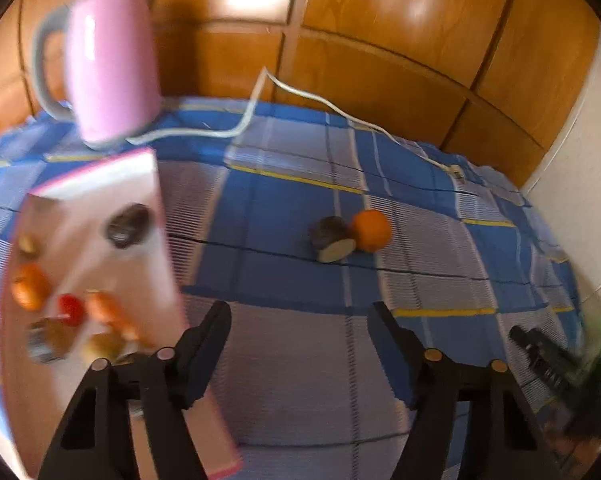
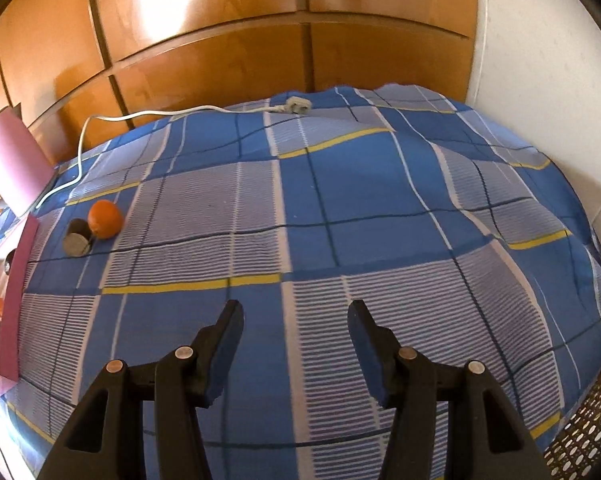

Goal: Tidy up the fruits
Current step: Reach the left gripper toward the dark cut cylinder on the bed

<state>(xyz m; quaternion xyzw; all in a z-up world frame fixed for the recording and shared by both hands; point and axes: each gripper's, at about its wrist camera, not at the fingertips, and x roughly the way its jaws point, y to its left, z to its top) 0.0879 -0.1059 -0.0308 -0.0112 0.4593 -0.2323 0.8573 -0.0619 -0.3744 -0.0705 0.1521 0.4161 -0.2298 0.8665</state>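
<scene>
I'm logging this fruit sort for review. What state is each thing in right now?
left gripper: open, empty, above the cloth
right gripper: open, empty, above the cloth
orange: loose on the cloth, touching the cut piece
dark cut fruit piece: on the cloth, pale cut face showing
pink tray: holding several fruits, blurred
pink kettle: upright
white cord: unplugged, plug lying on the cloth

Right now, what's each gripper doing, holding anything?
Left gripper: open, holding nothing, jaws apart over the cloth.
Right gripper: open, holding nothing.
</scene>
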